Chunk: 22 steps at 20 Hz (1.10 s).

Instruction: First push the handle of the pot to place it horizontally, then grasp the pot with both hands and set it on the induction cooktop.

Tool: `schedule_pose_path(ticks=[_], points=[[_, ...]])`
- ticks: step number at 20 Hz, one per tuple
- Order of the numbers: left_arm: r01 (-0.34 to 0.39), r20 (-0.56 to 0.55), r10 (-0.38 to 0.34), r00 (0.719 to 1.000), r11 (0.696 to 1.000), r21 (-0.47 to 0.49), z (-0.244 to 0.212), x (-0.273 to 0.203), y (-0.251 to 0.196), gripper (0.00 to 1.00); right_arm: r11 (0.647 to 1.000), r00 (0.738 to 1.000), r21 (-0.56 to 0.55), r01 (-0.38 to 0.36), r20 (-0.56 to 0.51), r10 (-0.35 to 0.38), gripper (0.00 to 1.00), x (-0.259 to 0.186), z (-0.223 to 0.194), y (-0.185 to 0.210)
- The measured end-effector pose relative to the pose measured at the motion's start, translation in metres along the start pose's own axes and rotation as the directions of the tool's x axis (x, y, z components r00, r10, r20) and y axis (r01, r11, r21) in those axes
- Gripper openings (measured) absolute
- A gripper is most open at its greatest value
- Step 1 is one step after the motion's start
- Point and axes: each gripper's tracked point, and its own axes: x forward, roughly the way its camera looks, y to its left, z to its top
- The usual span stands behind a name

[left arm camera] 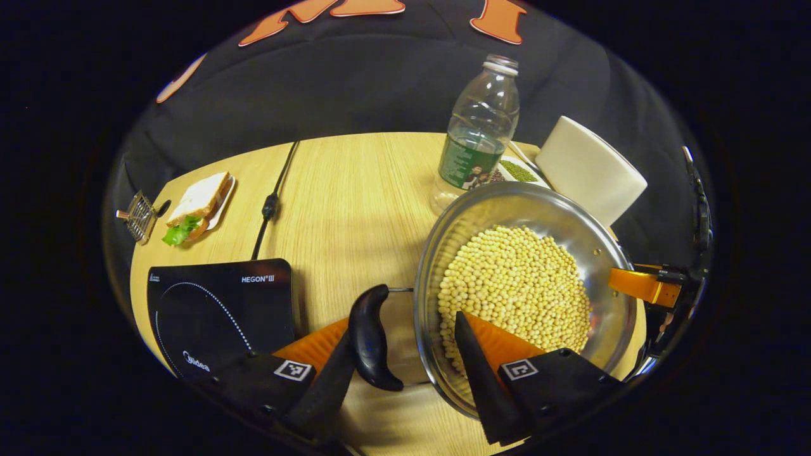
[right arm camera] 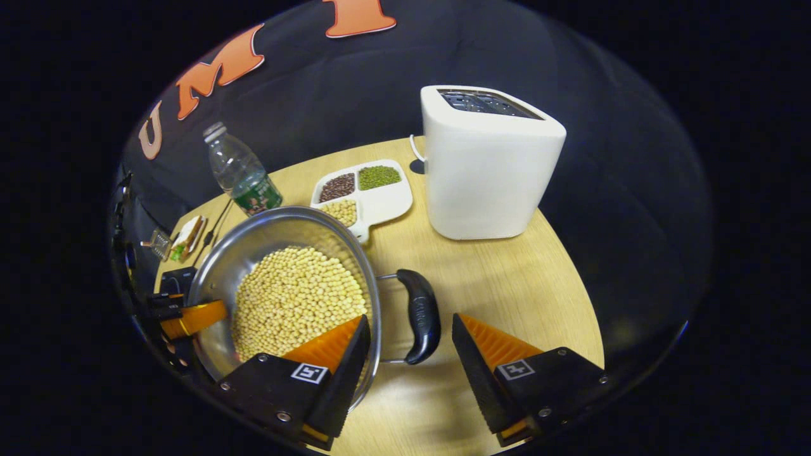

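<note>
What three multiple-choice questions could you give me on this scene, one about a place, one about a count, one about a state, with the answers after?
1. Where does the sandwich lie?
A. inside the pot
B. at the table's far edge, beyond the induction cooktop
C. on top of the toaster

2. How many compartments of the divided tray hold beans?
A. one
B. three
C. five

3. How does the left gripper stand?
A. open, its fingers straddling the pot's handle and rim
B. shut on the bottle
C. shut on the handle

Answers: 1 B, the left gripper view shows it past the cooktop. 2 B, dark, green and pale beans fill three sections. 3 A, one finger is outside the handle, the other over the pot.
</note>
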Motion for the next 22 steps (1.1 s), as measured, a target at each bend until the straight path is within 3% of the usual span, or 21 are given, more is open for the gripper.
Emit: schedule_pose_path(ticks=[3,6,7,12,17,19,20,22], points=[[0.004,0.013,-0.003,1.0,0.999,-0.036,0.001,0.008,0.004,0.82,1.0,1.0,-0.009,-0.011,0.026,0.011,0.76,0.002,0.006,0.005],[0.008,0.041,-0.005,0.999,0.997,-0.079,0.005,0.02,0.004,0.77,0.997,0.999,-0.077,0.024,0.045,-0.021,0.6,0.004,0.007,0.006],[0.006,0.057,-0.001,0.998,0.997,-0.081,0.008,0.022,0.006,0.77,0.996,0.999,-0.087,0.029,0.045,-0.025,0.64,0.003,0.007,0.006],[-0.015,0.146,0.021,0.989,0.999,-0.04,0.015,0.023,0.008,0.73,0.999,0.998,-0.042,-0.014,0.057,0.017,0.63,0.004,0.006,0.007],[-0.028,0.185,0.037,0.982,0.998,-0.051,0.02,0.022,0.01,0.76,0.998,0.995,-0.065,0.024,0.094,-0.018,0.63,0.004,0.007,0.006],[-0.035,0.195,0.044,0.98,0.998,-0.045,0.022,0.023,0.011,0.75,0.999,0.995,-0.033,0.012,0.104,-0.009,0.59,0.006,0.007,0.01],[-0.039,0.197,0.047,0.979,0.998,-0.04,0.022,0.024,0.011,0.73,0.999,0.993,-0.044,0.024,0.119,-0.019,0.53,0.006,0.007,0.008],[-0.039,0.204,0.048,0.978,0.998,-0.05,0.024,0.023,0.01,0.72,0.999,0.99,-0.037,0.031,0.135,-0.026,0.54,0.004,0.009,0.008]])
